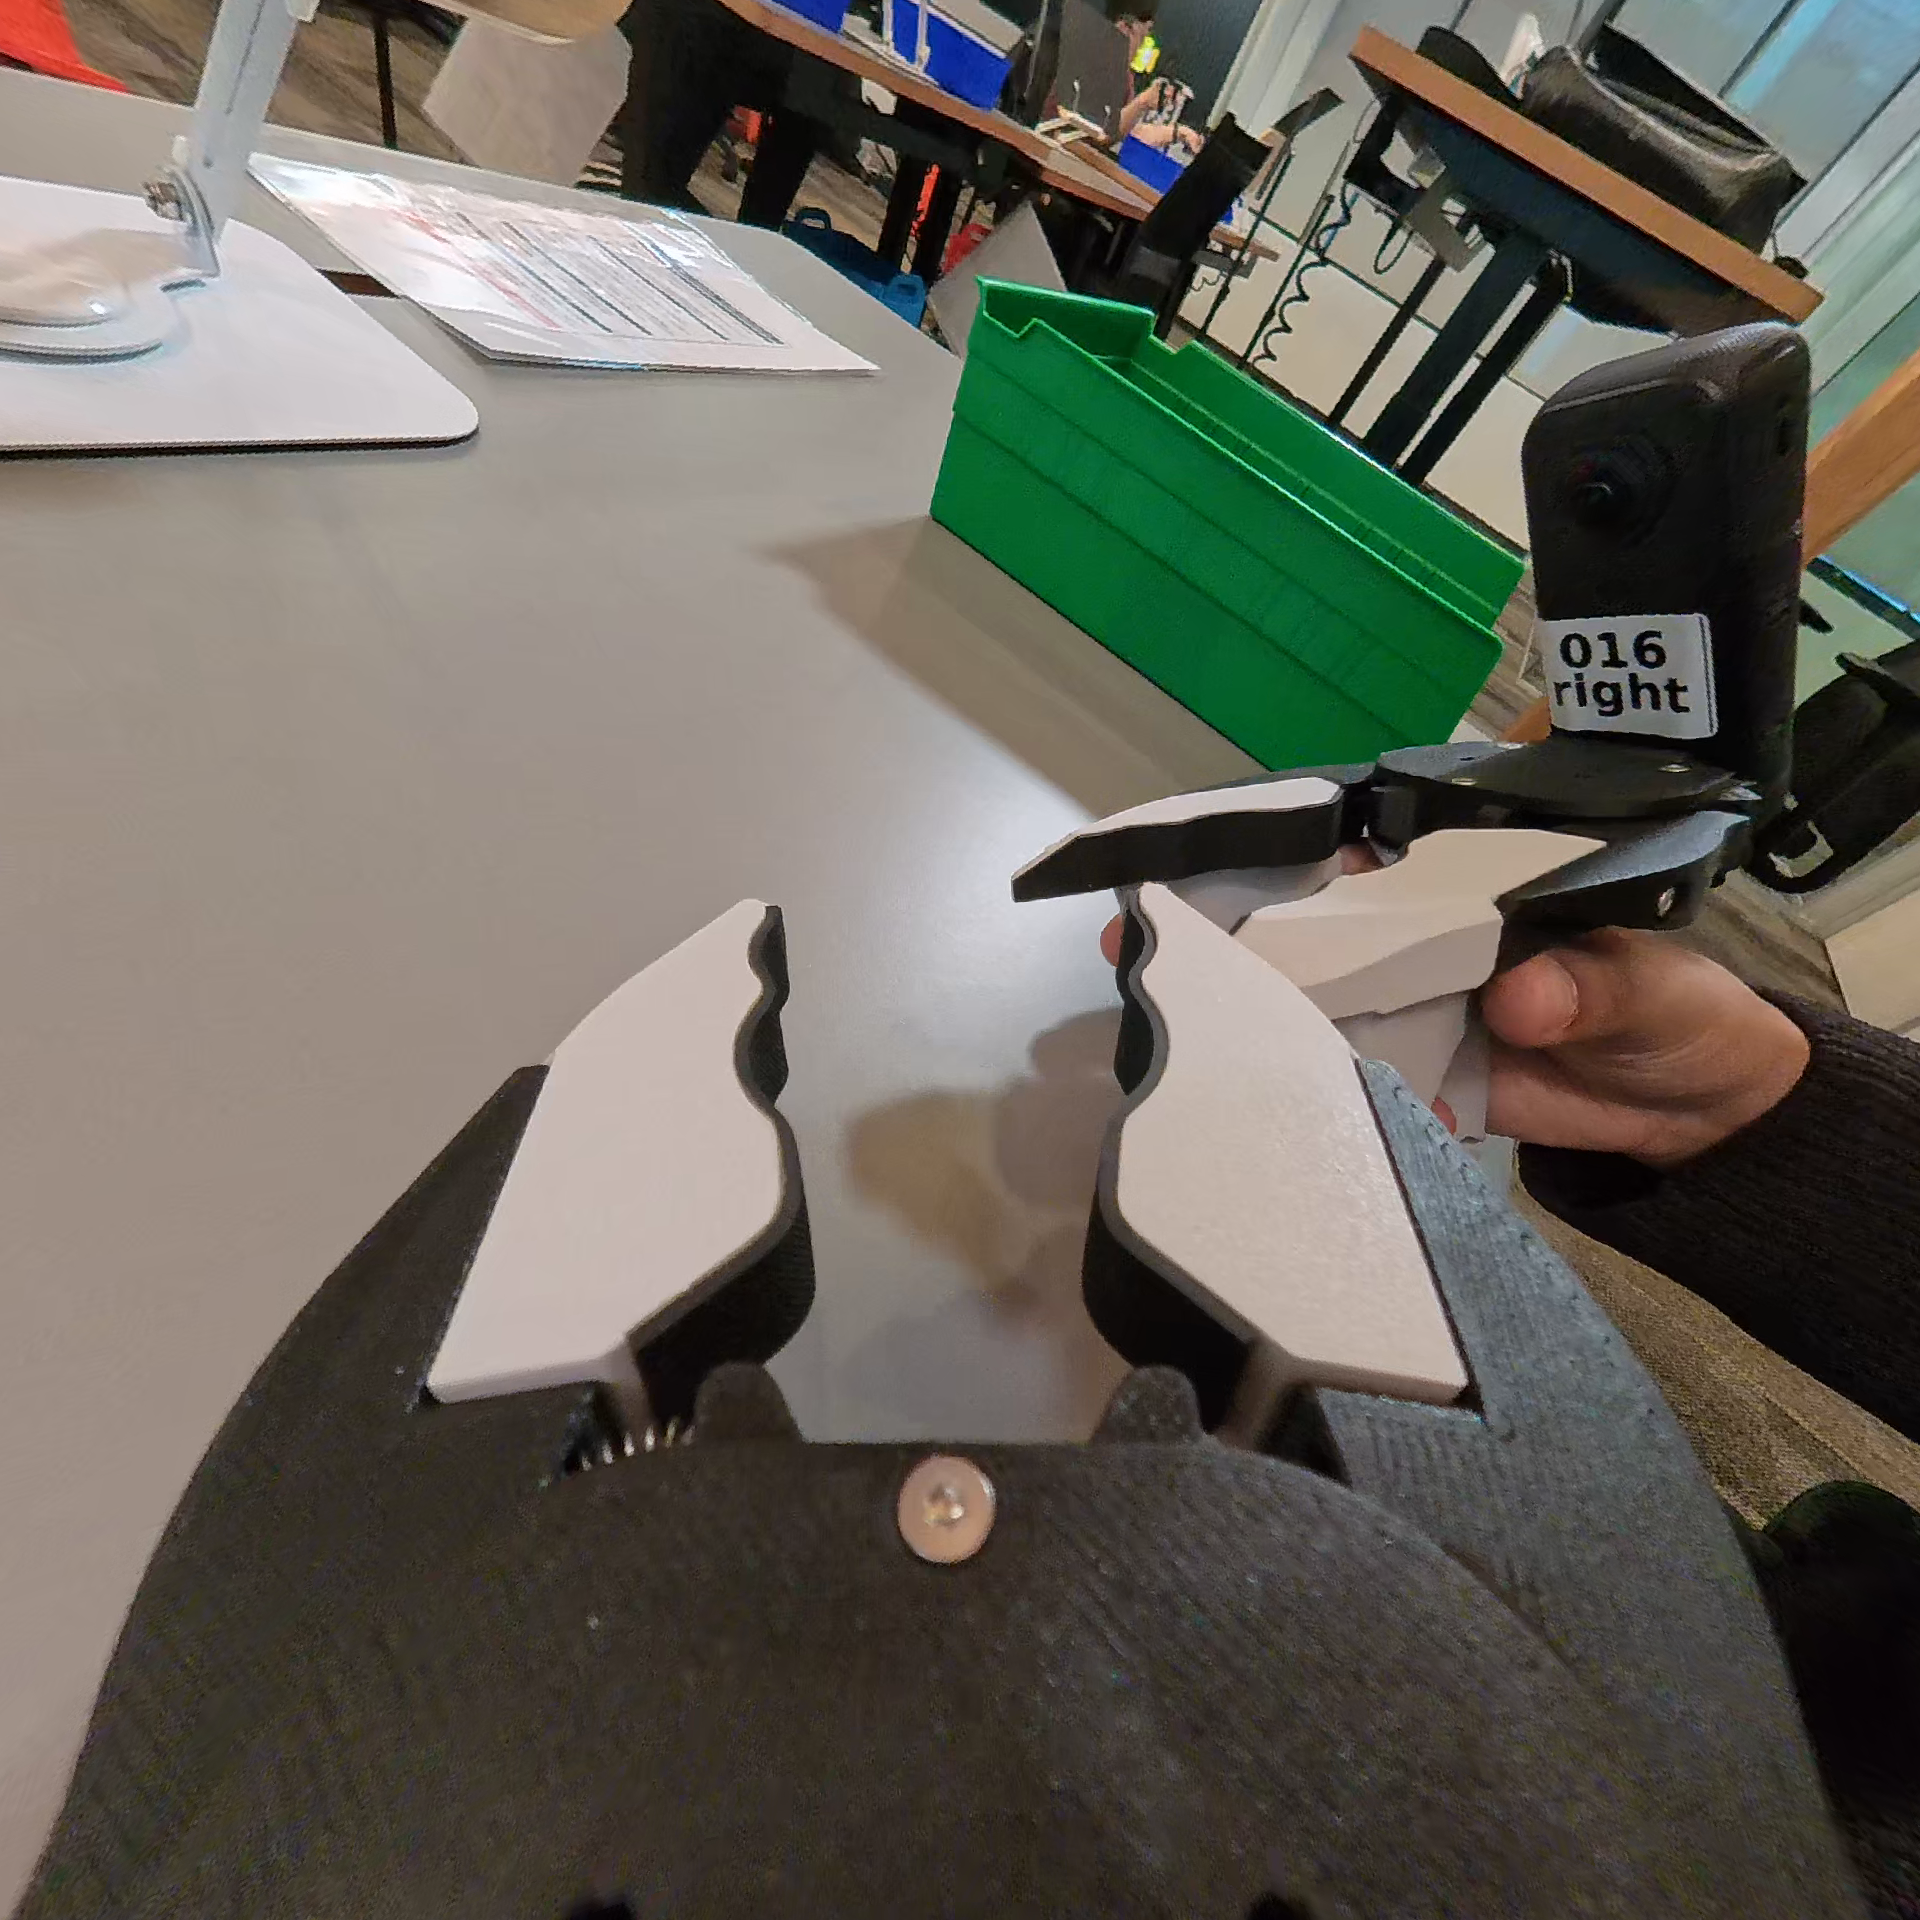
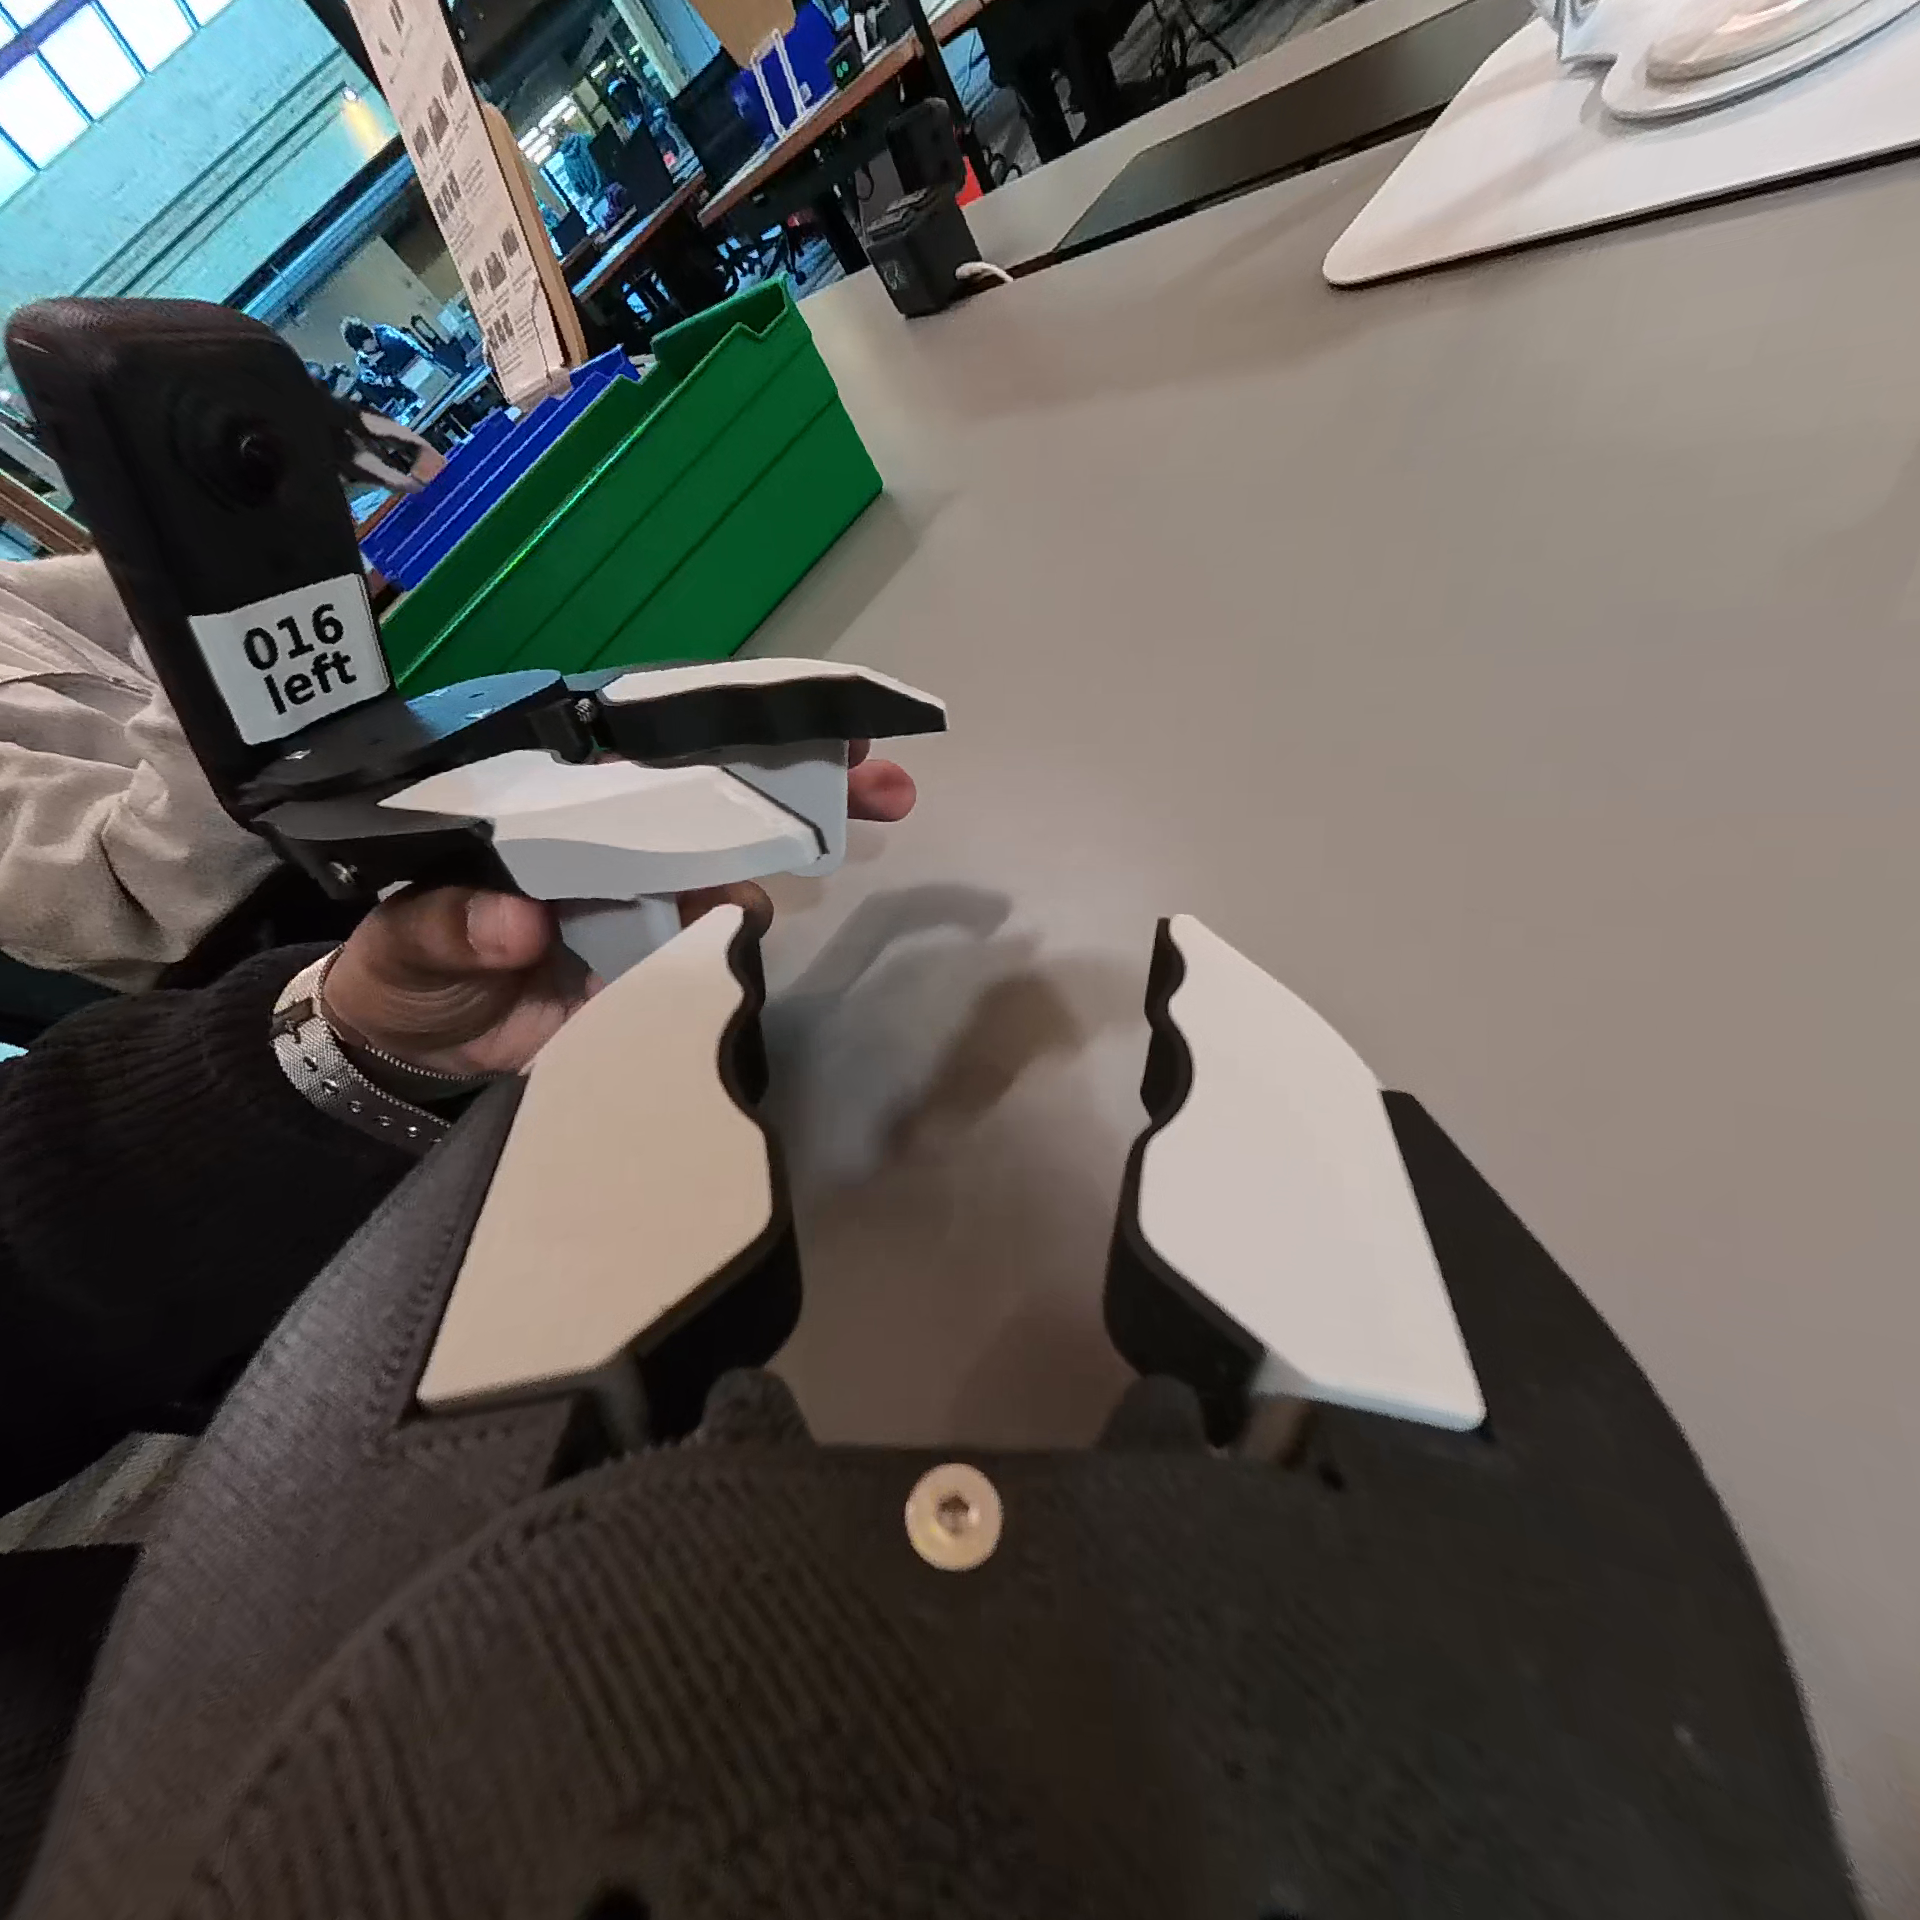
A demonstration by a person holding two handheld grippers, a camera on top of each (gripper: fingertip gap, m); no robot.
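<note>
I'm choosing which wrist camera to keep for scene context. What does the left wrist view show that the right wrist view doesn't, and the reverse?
Only the left wrist view shows the printed sheet on the table and the black bag on a far desk. Only the right wrist view shows the blue bins beyond the green one and a small black device at the table edge. Both show the grey table, the green bin, the white mat, and both grippers open: left gripper, right gripper.
</note>
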